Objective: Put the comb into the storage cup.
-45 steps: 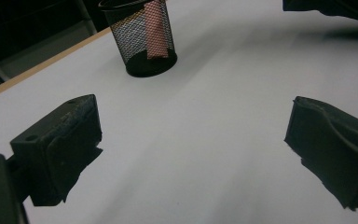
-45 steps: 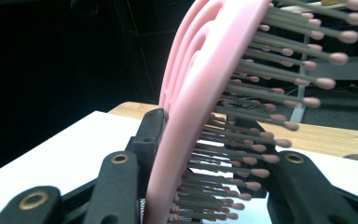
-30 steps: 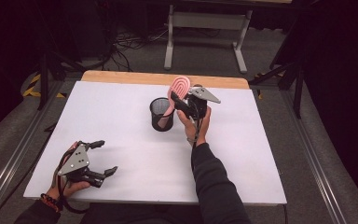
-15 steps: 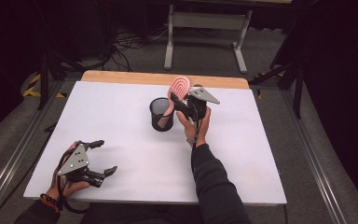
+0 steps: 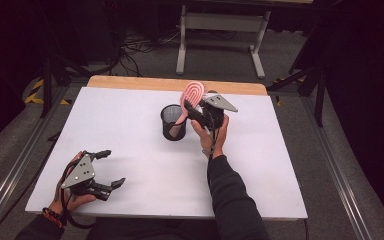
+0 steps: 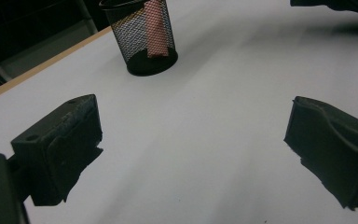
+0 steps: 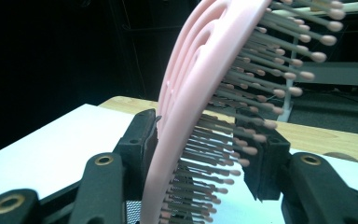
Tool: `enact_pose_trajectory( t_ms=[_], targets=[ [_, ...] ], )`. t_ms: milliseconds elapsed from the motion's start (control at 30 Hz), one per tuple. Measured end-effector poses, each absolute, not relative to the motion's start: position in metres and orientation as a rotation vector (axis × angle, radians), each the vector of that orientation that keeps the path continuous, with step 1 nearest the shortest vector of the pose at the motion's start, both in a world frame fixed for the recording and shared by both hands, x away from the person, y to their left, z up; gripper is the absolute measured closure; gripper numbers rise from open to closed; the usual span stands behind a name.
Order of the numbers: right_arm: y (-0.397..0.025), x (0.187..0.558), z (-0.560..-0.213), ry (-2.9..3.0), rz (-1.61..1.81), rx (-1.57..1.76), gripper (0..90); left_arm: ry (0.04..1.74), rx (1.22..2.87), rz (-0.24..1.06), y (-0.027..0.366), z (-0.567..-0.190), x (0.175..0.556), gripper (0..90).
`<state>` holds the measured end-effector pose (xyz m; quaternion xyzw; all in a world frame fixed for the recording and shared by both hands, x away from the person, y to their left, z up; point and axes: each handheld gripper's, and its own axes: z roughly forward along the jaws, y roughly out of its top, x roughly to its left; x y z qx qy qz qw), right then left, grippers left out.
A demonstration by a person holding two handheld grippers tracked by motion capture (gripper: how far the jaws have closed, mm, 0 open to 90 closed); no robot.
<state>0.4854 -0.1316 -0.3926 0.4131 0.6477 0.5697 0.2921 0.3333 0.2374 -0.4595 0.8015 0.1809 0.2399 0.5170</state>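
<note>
A pink hairbrush [image 5: 193, 93] stands tilted with its handle [image 6: 154, 28] down inside a black mesh cup [image 5: 172, 122] near the middle of the white table [image 5: 130, 115]. My right gripper [image 5: 194, 107] is shut on the brush head just right of the cup. In the right gripper view one jaw presses the brush's back [image 7: 200, 93] and the other meets the bristle tips. My left gripper [image 5: 114, 167] rests near the table's front left corner, open with nothing between its jaws. In the left gripper view the cup [image 6: 144, 37] sits far ahead of them.
A wooden strip [image 5: 130, 82] runs along the table's far edge. Beyond it stand a grey metal frame [image 5: 182, 45] and floor cables [image 5: 140, 47]. Bare white surface spreads between the left gripper and the cup.
</note>
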Motion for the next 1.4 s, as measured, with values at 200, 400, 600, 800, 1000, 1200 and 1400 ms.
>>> enact_pose_trajectory(
  t_ms=[200,400,600,800,1000,1200,1400],
  targets=[
    [-0.134,0.483,-0.391,1.718,1.519,1.104,44.5,0.434,1.927,0.576,0.238,-0.459,0.333,4.4],
    [-0.136,0.483,-0.392,1.721,1.511,1.097,42.7,0.434,1.927,0.581,0.238,-0.459,0.333,4.4],
    [-0.135,0.482,-0.393,1.726,1.508,1.099,42.0,0.436,1.926,0.585,0.238,-0.459,0.333,4.4],
    [-0.137,0.478,-0.392,1.735,1.5,1.087,40.8,0.435,1.919,0.588,0.238,-0.458,0.332,4.5],
    [-0.138,0.475,-0.388,1.741,1.479,1.064,39.2,0.434,1.919,0.588,0.238,-0.458,0.333,4.4],
    [-0.139,0.473,-0.383,1.747,1.432,1.047,34.5,0.434,1.922,0.589,0.238,-0.457,0.333,4.5],
    [-0.137,0.472,-0.381,1.782,1.384,1.021,27.2,0.433,1.923,0.592,0.237,-0.458,0.333,4.5]
  ],
)
